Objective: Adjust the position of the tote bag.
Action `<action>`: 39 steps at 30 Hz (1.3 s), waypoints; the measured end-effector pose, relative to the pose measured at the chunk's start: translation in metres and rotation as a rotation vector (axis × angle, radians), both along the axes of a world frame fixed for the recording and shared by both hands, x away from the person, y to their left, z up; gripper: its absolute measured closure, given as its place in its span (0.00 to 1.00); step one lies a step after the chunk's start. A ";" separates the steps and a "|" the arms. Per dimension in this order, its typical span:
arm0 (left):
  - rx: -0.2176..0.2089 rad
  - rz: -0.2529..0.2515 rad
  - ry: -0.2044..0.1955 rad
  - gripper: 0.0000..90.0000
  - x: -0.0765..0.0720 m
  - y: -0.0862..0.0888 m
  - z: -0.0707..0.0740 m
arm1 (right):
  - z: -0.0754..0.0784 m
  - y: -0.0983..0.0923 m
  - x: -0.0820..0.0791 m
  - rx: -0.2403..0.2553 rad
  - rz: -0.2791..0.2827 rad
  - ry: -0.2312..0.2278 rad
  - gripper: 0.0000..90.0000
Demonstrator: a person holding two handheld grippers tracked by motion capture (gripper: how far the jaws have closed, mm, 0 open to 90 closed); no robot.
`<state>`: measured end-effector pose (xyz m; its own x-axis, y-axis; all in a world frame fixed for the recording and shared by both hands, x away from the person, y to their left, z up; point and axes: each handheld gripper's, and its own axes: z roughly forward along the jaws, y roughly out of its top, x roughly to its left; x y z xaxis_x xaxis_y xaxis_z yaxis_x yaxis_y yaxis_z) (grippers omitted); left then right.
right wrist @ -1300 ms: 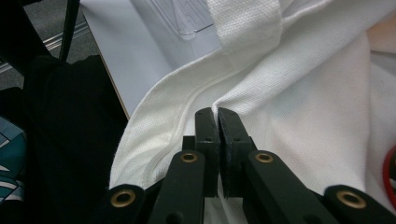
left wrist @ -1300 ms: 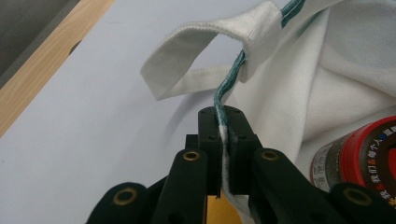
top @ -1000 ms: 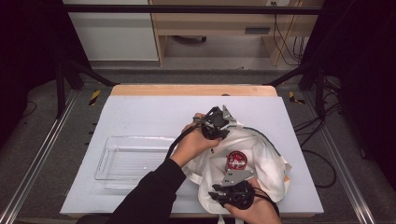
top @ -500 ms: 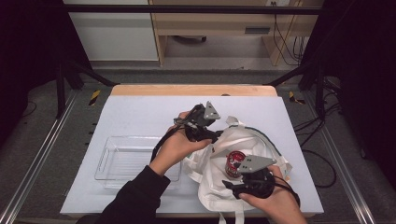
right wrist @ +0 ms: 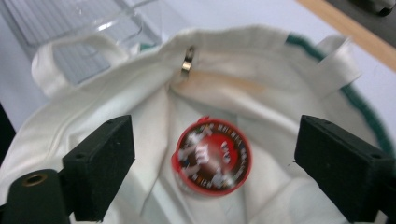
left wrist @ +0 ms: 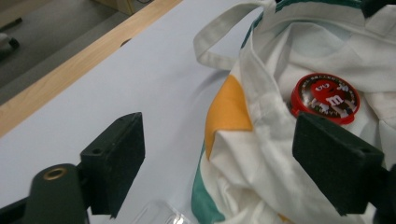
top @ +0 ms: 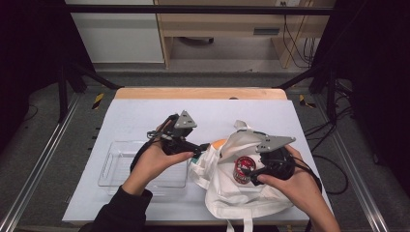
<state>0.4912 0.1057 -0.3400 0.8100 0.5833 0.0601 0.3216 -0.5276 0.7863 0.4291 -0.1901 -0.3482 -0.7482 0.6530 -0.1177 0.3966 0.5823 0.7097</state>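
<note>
A white cloth bag with green trim and an orange patch lies open on the table's right half. A round red candy tin rests inside it, lid up. My left gripper hovers at the bag's left edge, pointing right. Its jaws have just been opening and stand wide, with nothing pressed between them. My right gripper hangs above the bag's mouth, and its jaws have also just been opening. In the right gripper view the tin lies below the open right gripper. In the left gripper view the tin sits beyond the open left gripper.
A clear plastic tray stands empty on the table's left, just beside the left hand. The table's wooden far edge runs behind the white sheet. A bag strap loops onto the table, and a metal snap sits on the rim.
Both grippers have come off the bag's rim and opened. The left one moved left toward the tray. The right one rose from the bag's near edge to above its mouth.
</note>
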 end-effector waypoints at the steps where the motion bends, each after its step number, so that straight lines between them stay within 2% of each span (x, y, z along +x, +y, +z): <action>1: -0.001 0.011 0.009 0.18 0.000 0.007 -0.001 | 0.004 0.001 0.003 0.003 0.001 -0.008 0.16; 5: -0.031 0.067 0.023 0.15 -0.001 0.031 -0.007 | 0.017 0.008 0.017 -0.004 -0.006 -0.020 0.17; 7: -0.015 0.099 0.032 0.15 -0.001 0.040 -0.008 | 0.016 0.010 0.020 -0.008 -0.019 -0.034 0.18; 9: -0.019 0.115 0.027 0.13 -0.002 0.048 -0.009 | 0.011 0.012 0.021 -0.006 -0.032 -0.034 0.17; 12: -0.020 0.122 0.035 0.13 -0.003 0.060 -0.011 | 0.002 0.012 0.018 -0.007 -0.020 -0.018 0.17; 14: -0.035 0.154 0.032 0.12 -0.004 0.070 -0.012 | -0.004 0.011 0.017 -0.003 -0.016 0.002 0.22; 18: -0.031 0.164 0.042 0.11 -0.005 0.082 -0.016 | -0.012 0.009 0.021 -0.003 -0.020 0.018 0.23; 25: 0.000 0.176 0.053 0.09 -0.004 0.087 -0.022 | -0.021 0.008 0.023 -0.009 -0.011 0.041 0.22; 39: 0.013 0.175 0.057 0.08 -0.003 0.090 -0.025 | -0.039 0.010 0.024 -0.016 0.004 0.085 0.19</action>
<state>0.4880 0.1961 -0.3652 0.6984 0.7152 0.0257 0.4529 -0.4695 0.7579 0.4532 -0.1800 -0.3875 -0.7587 0.6483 -0.0639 0.4527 0.5952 0.6639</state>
